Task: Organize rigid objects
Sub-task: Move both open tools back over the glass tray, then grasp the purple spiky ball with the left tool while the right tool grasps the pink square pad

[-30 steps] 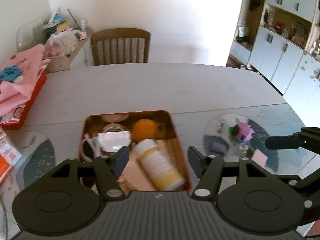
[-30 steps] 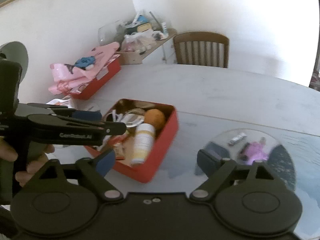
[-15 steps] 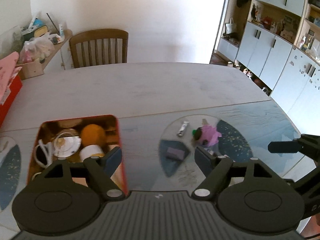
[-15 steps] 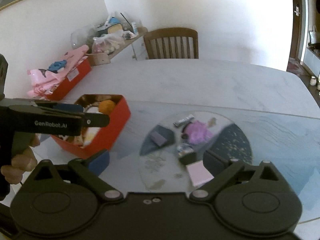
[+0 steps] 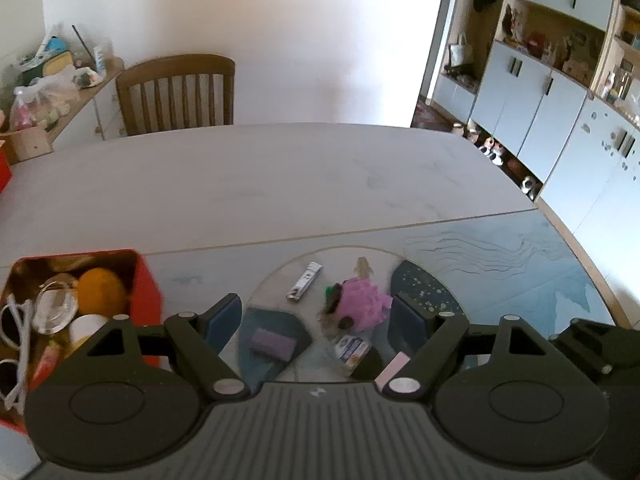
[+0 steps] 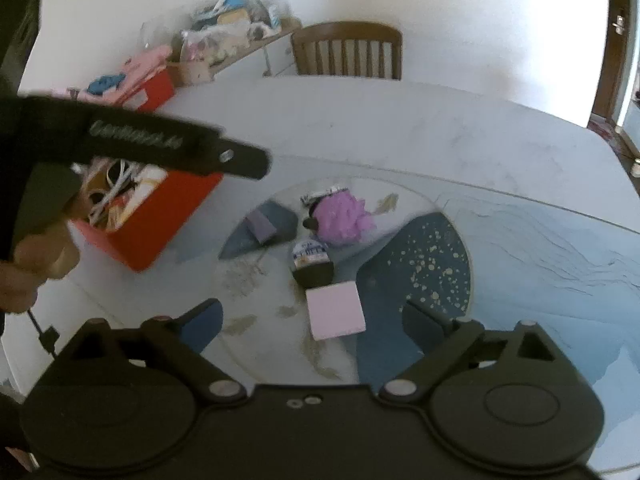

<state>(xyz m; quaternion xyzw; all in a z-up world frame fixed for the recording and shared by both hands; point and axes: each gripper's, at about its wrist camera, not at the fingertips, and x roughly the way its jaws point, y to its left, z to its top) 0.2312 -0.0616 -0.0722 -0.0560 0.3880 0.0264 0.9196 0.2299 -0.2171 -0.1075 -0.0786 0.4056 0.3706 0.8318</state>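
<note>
Where the left tool's (image 5: pixel 316 318) body fills the near edge of its view, hides the near part of the red box (image 5: pixel 146 300), the pink pad (image 5: pixel 394 364) and most of the dark-capped bottle (image 5: pixel 352 350). Blurs the right wrist view too, leaving the label on that bottle (image 6: pixel 310 258) unreadable. Carries, on the pale tabletop (image 5: pixel 260 184), a round clear patch ringed by blue patterned covering (image 6: pixel 520 248); within it lie a small tube (image 5: pixel 304 282) at the far side, a pink-dressed doll (image 5: pixel 360 300) just beside it, a purple block (image 5: pixel 270 343) to the left, then bottle and pink pad (image 6: pixel 335 311) nearest. Sits left of these, well apart, the red box (image 6: pixel 154 216), crowded with an orange ball (image 5: pixel 100 290), a glass lid (image 5: pixel 54 308), a white cord (image 5: pixel 16 340) and other items hard to name. Shows a wooden chair (image 5: pixel 176 94) at the far edge, a cluttered sideboard (image 5: pixel 60 80) far left, pale blue cabinets (image 5: pixel 560 112) right. Hangs with jaws spread wide, gripping nothing, above the doll. Hovers likewise wide apart and empty, the right tool (image 6: pixel 312 322), over the pink pad.
</note>
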